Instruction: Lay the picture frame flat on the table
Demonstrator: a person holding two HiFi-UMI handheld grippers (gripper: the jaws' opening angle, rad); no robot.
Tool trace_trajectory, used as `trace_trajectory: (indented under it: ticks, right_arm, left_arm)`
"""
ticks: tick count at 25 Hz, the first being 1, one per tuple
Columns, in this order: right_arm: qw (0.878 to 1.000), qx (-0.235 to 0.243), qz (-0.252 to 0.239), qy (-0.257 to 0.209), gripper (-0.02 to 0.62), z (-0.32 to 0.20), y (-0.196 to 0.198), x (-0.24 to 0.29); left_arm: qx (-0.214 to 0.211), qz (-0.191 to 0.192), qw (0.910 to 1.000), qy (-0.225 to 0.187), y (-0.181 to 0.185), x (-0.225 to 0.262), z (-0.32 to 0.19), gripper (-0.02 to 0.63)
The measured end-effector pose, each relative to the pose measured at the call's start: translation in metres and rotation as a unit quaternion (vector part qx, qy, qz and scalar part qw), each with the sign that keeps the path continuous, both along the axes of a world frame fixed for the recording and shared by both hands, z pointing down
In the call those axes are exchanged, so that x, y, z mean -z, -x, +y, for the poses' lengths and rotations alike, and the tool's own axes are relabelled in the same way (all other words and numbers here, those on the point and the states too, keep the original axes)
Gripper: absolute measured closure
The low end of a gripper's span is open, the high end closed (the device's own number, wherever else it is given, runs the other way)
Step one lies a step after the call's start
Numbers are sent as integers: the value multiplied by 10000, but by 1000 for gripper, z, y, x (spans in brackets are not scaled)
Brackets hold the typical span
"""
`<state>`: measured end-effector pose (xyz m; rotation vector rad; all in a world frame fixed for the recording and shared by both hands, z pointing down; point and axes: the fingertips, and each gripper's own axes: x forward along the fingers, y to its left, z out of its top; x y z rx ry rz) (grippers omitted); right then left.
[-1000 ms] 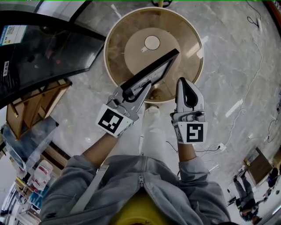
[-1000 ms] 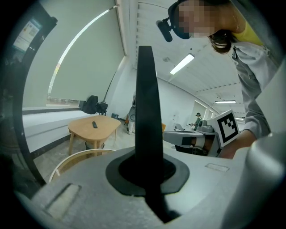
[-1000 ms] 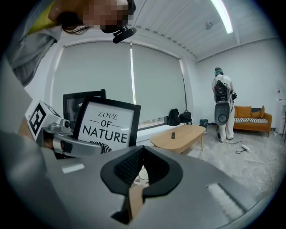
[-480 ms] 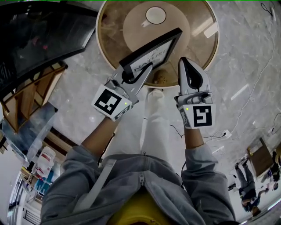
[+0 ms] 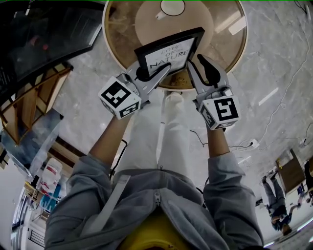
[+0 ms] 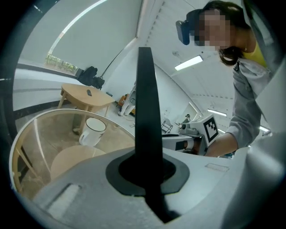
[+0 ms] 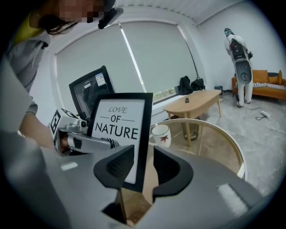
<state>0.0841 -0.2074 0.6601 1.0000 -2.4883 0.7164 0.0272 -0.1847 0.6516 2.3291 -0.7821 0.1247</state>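
Picture frame [image 5: 168, 50], just 1, was pinched by my left gripper [image 5: 155, 74]; my right gripper [image 5: 197, 66] was opening its jaws around the frame's right edge; 1 mug [image 5: 172, 7] stood far.

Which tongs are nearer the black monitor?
Left. The left tongs, clamping the frame, sit on the monitor's side; the right tongs, opening around the frame, are beyond it.

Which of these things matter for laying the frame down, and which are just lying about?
In the job: picture frame, clamped in the left gripper; right gripper, jaws opening around its edge; round glass table.
Lying about: mug, wooden table, sofa.
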Motion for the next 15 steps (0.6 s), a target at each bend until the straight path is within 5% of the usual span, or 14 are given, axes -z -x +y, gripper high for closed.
trace_trajectory:
  ticks: [6, 10, 15]
  right_arm:
    - [9933, 144, -850, 776, 436, 20, 3, -12]
    - [9782, 594, -1569, 1227, 474, 42, 9, -5]
    - [9817, 829, -1484, 855, 522, 60, 8, -2]
  left_arm:
    - [-698, 711, 9949, 145, -1, 2, 13, 597]
    - [-1435, 1225, 9809, 467, 0, 3, 27, 597]
    - [-1760, 1163, 9754, 637, -1, -6, 36, 586]
